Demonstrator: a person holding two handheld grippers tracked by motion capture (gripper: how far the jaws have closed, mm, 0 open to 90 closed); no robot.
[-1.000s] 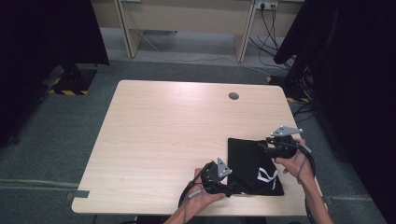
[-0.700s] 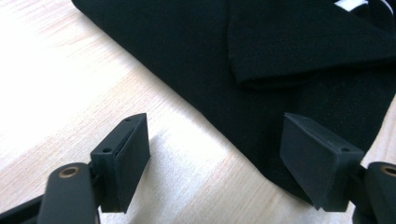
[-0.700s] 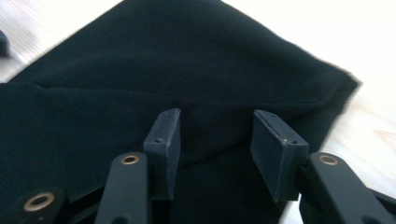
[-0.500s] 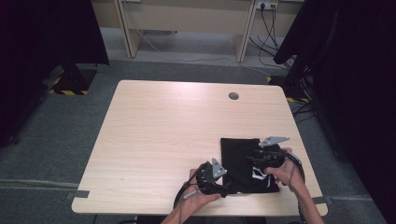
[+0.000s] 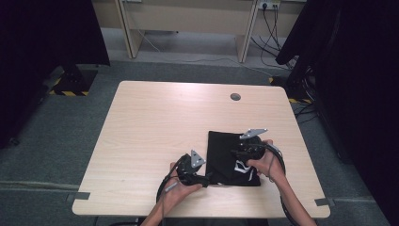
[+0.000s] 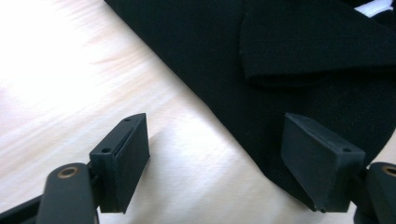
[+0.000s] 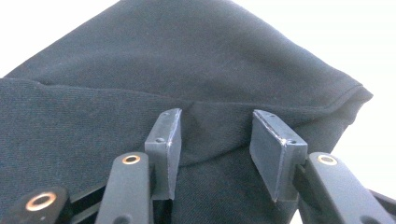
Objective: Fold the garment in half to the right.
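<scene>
Cloth (image 5: 230,157), black, folded, on table (image 5: 155,127) near right front edge; white print partly covered by right hand (image 5: 266,162). Right gripper (image 7: 215,140) shifted inward from cloth's right edge since a second ago, now over cloth, jaws apart, straddling a fold. Left gripper (image 6: 229,158) at cloth's front-left corner, jaws wide apart, one over wood, one over cloth; contact unclear.

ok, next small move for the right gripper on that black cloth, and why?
Probably close the right gripper: its jaws stand open astride a folded edge of the black cloth, with fabric between them. The left gripper is open too, at the cloth's near corner on the table.
</scene>
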